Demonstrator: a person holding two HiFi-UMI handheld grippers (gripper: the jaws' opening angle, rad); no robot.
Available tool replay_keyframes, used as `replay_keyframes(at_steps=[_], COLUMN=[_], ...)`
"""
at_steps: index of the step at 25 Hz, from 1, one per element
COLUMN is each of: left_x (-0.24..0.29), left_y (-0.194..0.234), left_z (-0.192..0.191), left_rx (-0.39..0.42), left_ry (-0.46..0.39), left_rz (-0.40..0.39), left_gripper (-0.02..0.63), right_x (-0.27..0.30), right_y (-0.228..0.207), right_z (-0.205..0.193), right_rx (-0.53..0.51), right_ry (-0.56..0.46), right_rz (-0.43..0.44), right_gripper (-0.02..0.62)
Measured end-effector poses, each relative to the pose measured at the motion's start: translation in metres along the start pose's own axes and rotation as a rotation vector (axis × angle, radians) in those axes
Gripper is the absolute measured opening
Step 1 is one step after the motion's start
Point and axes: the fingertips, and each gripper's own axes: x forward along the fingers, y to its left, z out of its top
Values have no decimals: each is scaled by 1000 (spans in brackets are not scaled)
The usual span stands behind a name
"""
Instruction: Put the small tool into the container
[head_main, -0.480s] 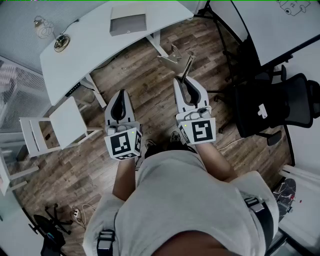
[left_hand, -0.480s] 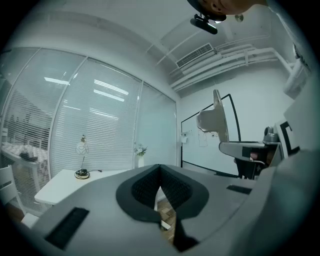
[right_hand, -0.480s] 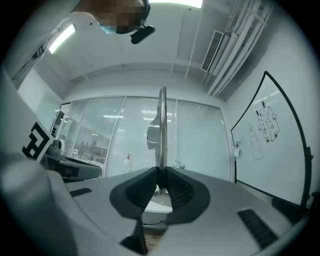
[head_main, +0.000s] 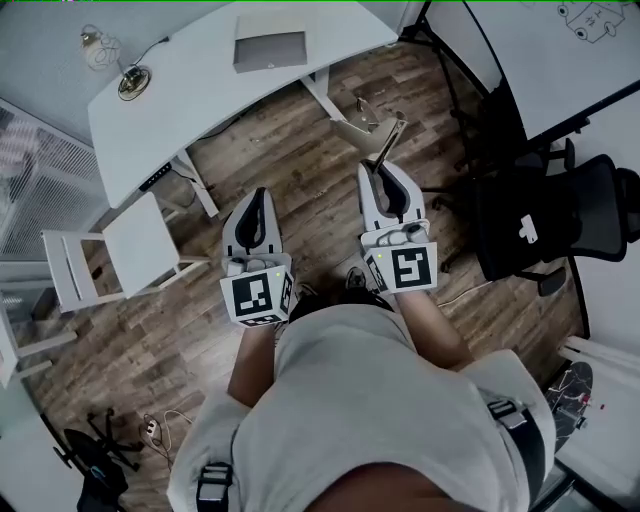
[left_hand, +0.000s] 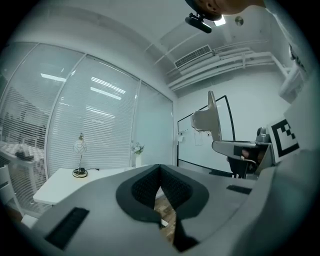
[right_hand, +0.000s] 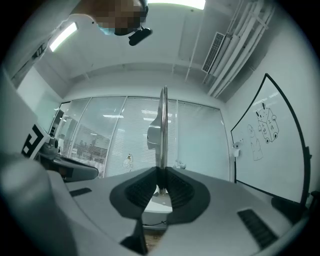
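Note:
My right gripper (head_main: 385, 168) is shut on a small metal tool (head_main: 393, 140), a thin shaft with a flat bent blade, held upright over the wooden floor. In the right gripper view the shaft (right_hand: 162, 125) rises straight up out of the closed pads of the right gripper (right_hand: 161, 176). The left gripper (head_main: 258, 196) hangs level beside it with nothing in it. Its pads meet in the left gripper view (left_hand: 160, 170), where the tool (left_hand: 213, 127) shows at the right. A flat grey container (head_main: 270, 48) lies on the white desk (head_main: 190, 100) ahead, well beyond both grippers.
A desk lamp (head_main: 128, 78) stands at the desk's left end. A white chair (head_main: 125, 250) is on the left, a black office chair (head_main: 555, 215) on the right, and a whiteboard (head_main: 560, 55) behind it. Cables (head_main: 160, 425) lie on the floor at the lower left.
The whole scene, grippers and desk alike, has slid slightly right and down in the head view. The right gripper's hold on the tool is the same.

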Motion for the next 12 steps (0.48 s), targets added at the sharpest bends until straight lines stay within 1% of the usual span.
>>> replay_keyframes(at_steps=[4,6,12], left_x=[-9,-12,3], left_y=[13,22,46], left_z=[-4,-5,-10], left_rx=[20,32,16], left_ry=[11,9,16], left_rz=[-31,-35,-30], left_gripper=[22,21,21], right_x=[5,7,26], right_y=[14,20,19], right_z=[-2,-2,-10], right_rx=[-7,-15,-13], right_ry=[-4,-12,-4], right_rz=[-17,-24,-32], right_gripper=[74,74,74])
